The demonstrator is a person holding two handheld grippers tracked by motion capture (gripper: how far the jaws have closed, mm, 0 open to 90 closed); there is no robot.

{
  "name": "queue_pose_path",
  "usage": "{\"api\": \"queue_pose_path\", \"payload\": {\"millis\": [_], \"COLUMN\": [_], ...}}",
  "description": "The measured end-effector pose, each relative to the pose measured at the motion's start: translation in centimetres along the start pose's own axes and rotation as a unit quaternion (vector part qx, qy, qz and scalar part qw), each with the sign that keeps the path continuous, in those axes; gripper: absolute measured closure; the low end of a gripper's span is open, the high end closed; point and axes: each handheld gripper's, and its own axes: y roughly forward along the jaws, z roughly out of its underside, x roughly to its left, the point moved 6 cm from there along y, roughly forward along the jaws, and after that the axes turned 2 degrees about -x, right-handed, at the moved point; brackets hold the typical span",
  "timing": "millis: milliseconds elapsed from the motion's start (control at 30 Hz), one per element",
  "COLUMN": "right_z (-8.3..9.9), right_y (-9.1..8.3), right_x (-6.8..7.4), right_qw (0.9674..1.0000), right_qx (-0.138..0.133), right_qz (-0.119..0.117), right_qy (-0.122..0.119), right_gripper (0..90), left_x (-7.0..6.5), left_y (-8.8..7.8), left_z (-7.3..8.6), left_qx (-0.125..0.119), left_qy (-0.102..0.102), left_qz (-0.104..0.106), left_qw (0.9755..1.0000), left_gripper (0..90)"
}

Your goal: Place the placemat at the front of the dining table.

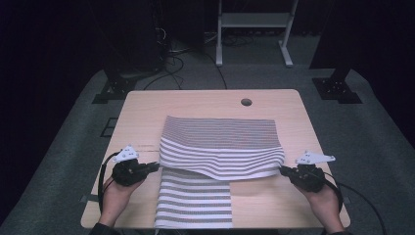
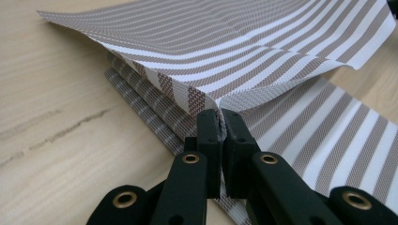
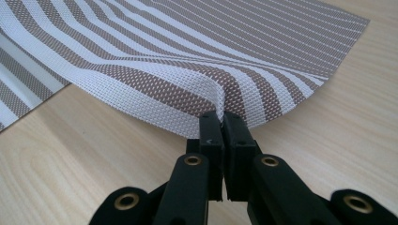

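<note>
Striped mat (image 1: 222,142): woven, brown and white stripes, lying across the middle of the wooden table (image 1: 142,110); its near edge is lifted off the surface and sags in a shallow wave between my two grippers, while its far edge rests flat on the wood.
Left hand (image 1: 115,196): comes in from the bottom left of the high view, wrapped around the left gripper.
Left gripper (image 1: 155,167): my jaws are pressed together on the left near corner of the striped mat; in the left gripper view the fabric puckers into a fold right at the tips (image 2: 220,112), nothing else between them.
Second mat (image 1: 195,198): same stripe pattern, lying flat on the table beneath the raised edge, running from under the striped mat towards the table's near edge; seen in the left gripper view (image 2: 328,140) just under and to the right of my jaws.
Cable hole (image 1: 246,102): round, near the table's far edge, beyond the striped mat, well apart from it.
Right gripper (image 1: 283,170): my jaws are clamped tight on the right near corner of the striped mat; the right gripper view shows the weave bunched at the tips (image 3: 220,115), with bare table below it.
Right hand (image 1: 325,200): enters from the bottom right of the high view, holding the right gripper.
</note>
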Motion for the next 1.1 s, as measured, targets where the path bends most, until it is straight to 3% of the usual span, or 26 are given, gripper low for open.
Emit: {"api": "queue_pose_path", "payload": {"millis": [467, 800, 1100], "right_z": [-3.2, -5.5, -7.0], "right_y": [1.7, 3.1, 5.4], "right_x": [-1.8, -3.2, -4.6], "right_qw": [0.9998, 0.9994, 0.9995], "right_qx": [-0.014, -0.027, -0.012], "right_qz": [0.012, 0.023, 0.030], "right_qy": [-0.005, -0.005, -0.005], "right_gripper": [87.5, 87.5, 87.4], "left_x": [2.1, 3.4, 4.9], "left_y": [1.4, 2.5, 3.3], "left_z": [-2.6, -3.5, -4.5], "left_qx": [-0.020, -0.024, -0.026], "left_qy": [0.000, -0.007, -0.009], "left_qz": [-0.024, -0.031, -0.041], "left_qw": [0.9995, 0.9992, 0.9988], "left_gripper": [87.6, 87.5, 87.4]}}
